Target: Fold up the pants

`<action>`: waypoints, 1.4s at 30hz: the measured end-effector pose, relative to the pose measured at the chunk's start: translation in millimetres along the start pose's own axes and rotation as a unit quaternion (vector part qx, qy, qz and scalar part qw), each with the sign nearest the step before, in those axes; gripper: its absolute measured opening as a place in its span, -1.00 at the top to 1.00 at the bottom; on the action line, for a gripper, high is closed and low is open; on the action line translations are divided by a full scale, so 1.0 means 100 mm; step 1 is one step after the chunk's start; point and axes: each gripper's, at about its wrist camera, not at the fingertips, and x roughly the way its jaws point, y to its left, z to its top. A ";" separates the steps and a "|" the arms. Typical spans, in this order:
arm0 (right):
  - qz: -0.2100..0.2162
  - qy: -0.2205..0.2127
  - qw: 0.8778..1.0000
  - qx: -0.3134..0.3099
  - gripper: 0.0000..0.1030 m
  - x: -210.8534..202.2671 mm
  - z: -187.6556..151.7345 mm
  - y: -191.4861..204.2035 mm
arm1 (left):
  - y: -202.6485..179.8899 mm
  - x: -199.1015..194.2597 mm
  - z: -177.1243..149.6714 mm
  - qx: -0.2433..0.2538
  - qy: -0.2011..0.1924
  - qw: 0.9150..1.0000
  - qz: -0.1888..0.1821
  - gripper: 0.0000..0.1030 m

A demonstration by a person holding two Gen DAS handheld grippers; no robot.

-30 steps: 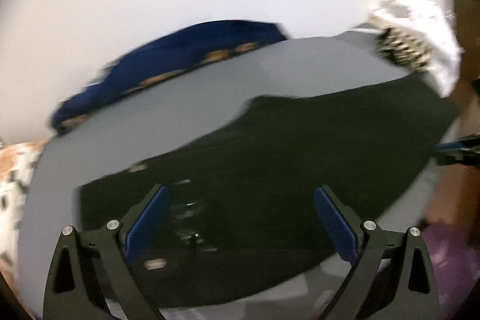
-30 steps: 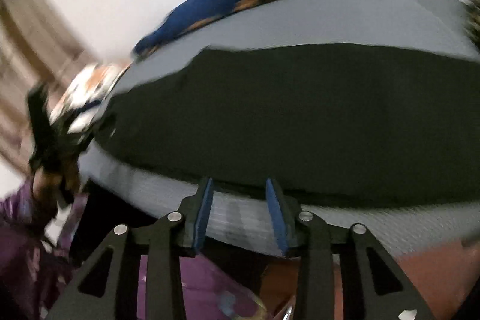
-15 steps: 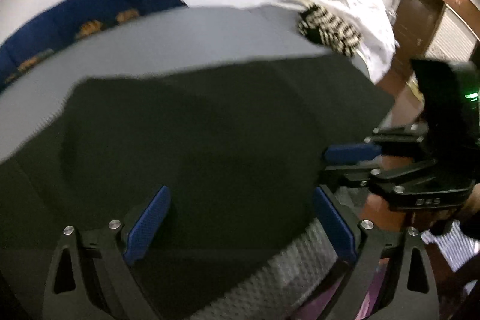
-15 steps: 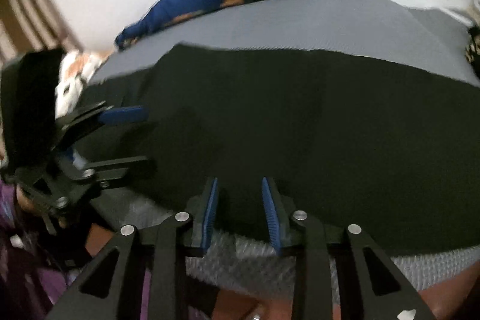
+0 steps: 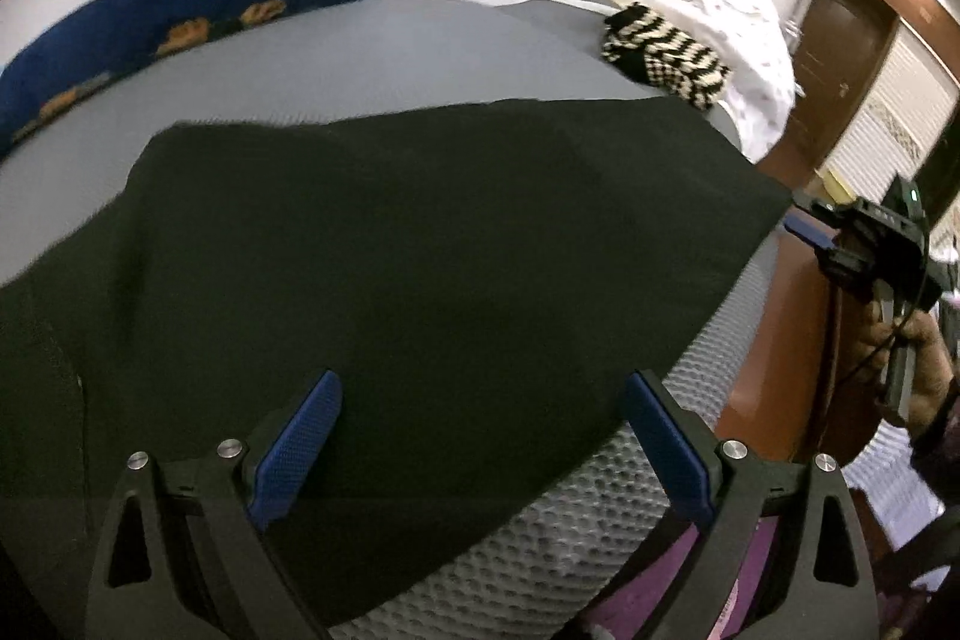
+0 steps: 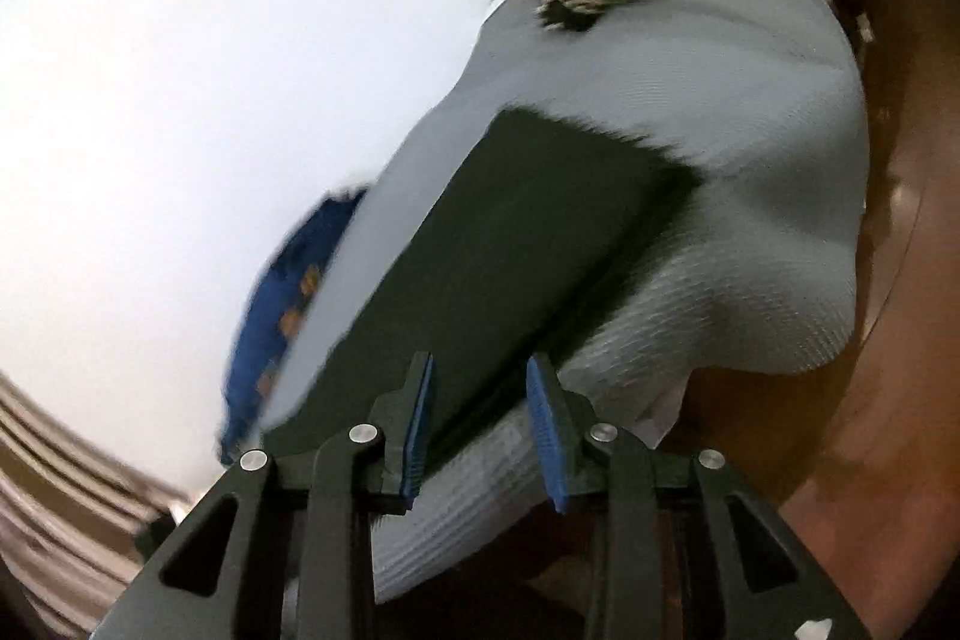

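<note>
The black pants (image 5: 420, 244) lie spread flat on the grey mattress (image 5: 384, 52), reaching its near edge. My left gripper (image 5: 480, 436) is wide open and empty, its blue pads above the pants' near edge. My right gripper (image 6: 480, 418) is partly open and empty, just off the mattress side beside the pants' end (image 6: 510, 232). The right gripper also shows in the left wrist view (image 5: 807, 229), beyond the pants' right corner, held by a hand.
A blue patterned cloth (image 5: 168, 34) lies at the mattress's far edge by the white wall. A black-and-white striped garment (image 5: 666, 55) and white cloth (image 5: 732, 22) sit at the far right corner. Brown wooden floor (image 6: 888, 400) lies beside the mattress.
My right gripper has swung away to the right end of the pants and tilted. My left gripper has stayed open, shifting slightly along the near edge.
</note>
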 end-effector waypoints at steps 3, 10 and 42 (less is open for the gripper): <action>-0.007 -0.017 1.000 0.001 0.34 -0.02 0.09 -0.13 | 0.02 0.00 -0.01 0.000 0.003 1.000 0.007 -0.84; -0.037 -0.029 0.998 -0.033 0.31 0.05 0.30 -0.15 | -0.04 0.04 -0.02 0.018 0.012 0.999 0.025 -0.84; -0.058 -0.008 0.997 -0.053 0.88 0.34 0.63 0.21 | -0.02 -0.15 0.03 0.012 -0.026 0.998 0.048 -0.85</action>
